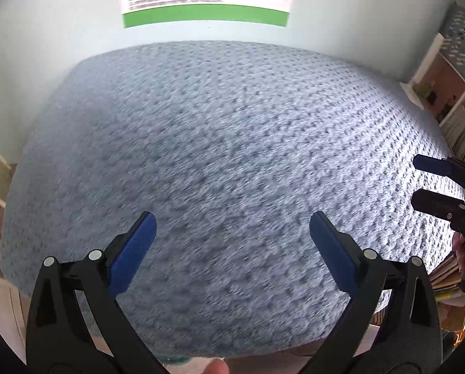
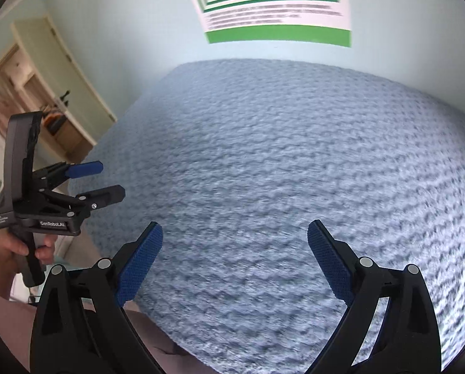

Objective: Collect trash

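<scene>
The left gripper (image 1: 232, 243) and right gripper (image 2: 234, 249) both hang over the blue-grey knitted bed cover (image 1: 226, 143) with jaws spread and nothing between them. No trash shows in either view; where it lies cannot be told. The pictures are motion-blurred, so a hasty sweep could likely overlook a small scrap. The grippers also sit near each other, the right one at 3 o'clock of the left, and could collide.

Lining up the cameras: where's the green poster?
The green poster hangs on the wall, top centre in the left view, top right in the right view, just above the blue blanket.
</scene>
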Demonstrator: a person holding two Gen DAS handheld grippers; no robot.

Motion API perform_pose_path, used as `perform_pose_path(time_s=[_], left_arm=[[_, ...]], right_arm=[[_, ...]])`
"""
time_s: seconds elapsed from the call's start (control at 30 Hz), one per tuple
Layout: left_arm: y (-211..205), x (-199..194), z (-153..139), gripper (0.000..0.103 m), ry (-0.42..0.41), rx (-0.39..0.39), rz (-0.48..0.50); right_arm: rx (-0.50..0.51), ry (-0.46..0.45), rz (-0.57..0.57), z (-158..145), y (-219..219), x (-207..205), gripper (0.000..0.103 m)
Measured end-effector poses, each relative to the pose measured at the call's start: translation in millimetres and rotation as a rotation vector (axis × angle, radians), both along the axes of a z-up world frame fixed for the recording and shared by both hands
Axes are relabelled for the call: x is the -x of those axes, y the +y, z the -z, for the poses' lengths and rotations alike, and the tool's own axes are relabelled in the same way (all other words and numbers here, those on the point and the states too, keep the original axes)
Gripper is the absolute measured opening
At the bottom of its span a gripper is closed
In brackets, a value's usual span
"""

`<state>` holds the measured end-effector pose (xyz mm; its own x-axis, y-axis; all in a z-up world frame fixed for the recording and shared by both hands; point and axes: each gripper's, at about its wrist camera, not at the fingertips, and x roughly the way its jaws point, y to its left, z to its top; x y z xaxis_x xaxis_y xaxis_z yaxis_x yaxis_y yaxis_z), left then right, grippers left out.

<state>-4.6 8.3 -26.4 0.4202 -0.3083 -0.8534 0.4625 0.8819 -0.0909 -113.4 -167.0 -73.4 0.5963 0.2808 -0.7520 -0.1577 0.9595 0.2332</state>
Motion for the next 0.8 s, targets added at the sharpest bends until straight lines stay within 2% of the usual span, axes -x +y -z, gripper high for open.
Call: perform_pose_path(time_s=[0.17, 0.37, 0.8], left_arm=[[-37.3, -2.8, -7.4, 0.096, -0.006, 0.028, 0.063], [-80.7, 1.8, -7.8, 0.096, -0.022, 0.010, 0.114], [-129.6, 7.0, -9.2, 0.096, -0.036, 0.007, 0.124]], right_arm=[[-0.032, -0.013, 0.088, -0.4, -36.5, 13.9, 0.093], [-0.036, -0.031, 0.164, -0.7, -73.1, 28.6, 0.093], [0.011, -0.049, 0.188, 3.2, -106.1, 34.5, 0.093]])
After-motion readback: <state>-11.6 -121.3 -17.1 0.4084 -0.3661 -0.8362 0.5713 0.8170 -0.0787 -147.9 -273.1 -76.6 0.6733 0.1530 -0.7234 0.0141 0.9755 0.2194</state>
